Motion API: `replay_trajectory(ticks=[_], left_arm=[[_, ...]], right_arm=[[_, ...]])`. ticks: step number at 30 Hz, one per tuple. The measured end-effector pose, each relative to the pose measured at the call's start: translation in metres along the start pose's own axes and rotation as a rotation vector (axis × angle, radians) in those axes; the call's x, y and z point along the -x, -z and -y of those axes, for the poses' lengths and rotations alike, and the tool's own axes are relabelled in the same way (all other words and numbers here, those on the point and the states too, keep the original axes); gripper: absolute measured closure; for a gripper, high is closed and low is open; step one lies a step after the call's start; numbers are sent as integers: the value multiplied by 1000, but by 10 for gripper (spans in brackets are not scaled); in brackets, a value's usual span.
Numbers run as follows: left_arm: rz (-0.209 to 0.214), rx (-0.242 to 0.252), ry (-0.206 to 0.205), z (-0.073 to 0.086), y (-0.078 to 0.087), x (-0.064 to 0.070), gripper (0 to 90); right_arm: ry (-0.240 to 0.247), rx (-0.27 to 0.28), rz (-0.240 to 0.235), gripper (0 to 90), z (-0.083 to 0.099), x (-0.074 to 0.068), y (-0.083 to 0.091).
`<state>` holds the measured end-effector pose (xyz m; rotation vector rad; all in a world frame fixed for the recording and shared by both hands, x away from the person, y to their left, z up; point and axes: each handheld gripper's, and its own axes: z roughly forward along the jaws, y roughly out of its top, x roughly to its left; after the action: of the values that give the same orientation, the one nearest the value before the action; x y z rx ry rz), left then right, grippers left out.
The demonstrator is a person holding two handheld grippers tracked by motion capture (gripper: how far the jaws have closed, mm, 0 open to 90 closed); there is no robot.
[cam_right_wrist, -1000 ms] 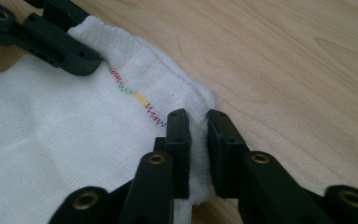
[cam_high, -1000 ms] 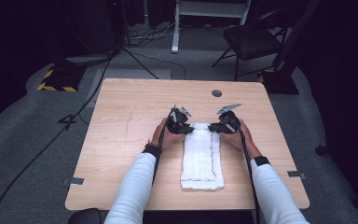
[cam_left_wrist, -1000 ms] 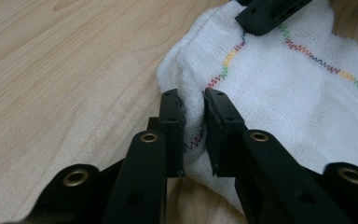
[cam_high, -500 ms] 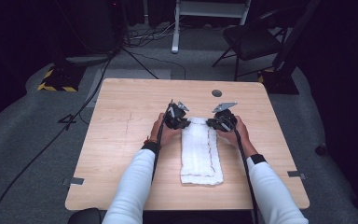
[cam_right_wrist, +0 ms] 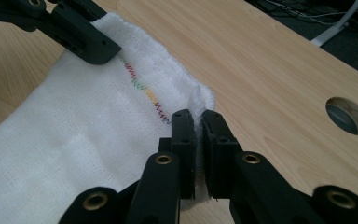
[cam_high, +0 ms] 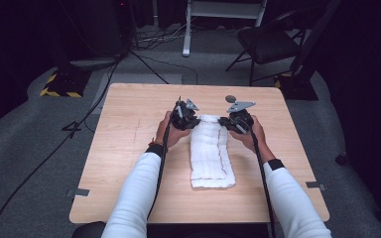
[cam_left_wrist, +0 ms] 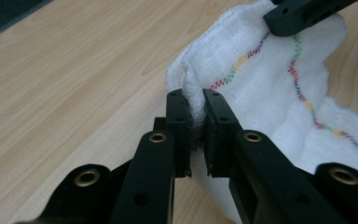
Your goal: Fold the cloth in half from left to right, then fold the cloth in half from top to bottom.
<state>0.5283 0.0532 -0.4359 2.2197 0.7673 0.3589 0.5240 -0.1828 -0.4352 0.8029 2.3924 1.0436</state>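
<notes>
White cloth (cam_high: 211, 153) on the table (cam_high: 129, 148), far corners pinched in left gripper (cam_left_wrist: 196, 121) and right gripper (cam_right_wrist: 198, 128).

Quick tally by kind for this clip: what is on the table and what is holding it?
White cloth: 1
Grippers, left and right, each clamped on a far corner of the cloth: 2
Wooden table: 1
Total: 4
</notes>
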Motion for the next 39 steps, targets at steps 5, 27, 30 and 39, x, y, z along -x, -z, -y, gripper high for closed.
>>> replay_trajectory(ticks=[5, 27, 30, 39], left_arm=[[-13, 25, -21, -6, 11, 1, 823], [40, 73, -89, -1, 41, 20, 821], [49, 79, -99, 2, 42, 24, 821], [103, 97, -118, 19, 44, 35, 820]], right_arm=[[12, 33, 9, 844, -8, 1, 7], [29, 100, -53, 845, -7, -10, 37], [36, 103, -67, 845, -2, -13, 41], [45, 114, -116, 845, 16, -23, 49]])
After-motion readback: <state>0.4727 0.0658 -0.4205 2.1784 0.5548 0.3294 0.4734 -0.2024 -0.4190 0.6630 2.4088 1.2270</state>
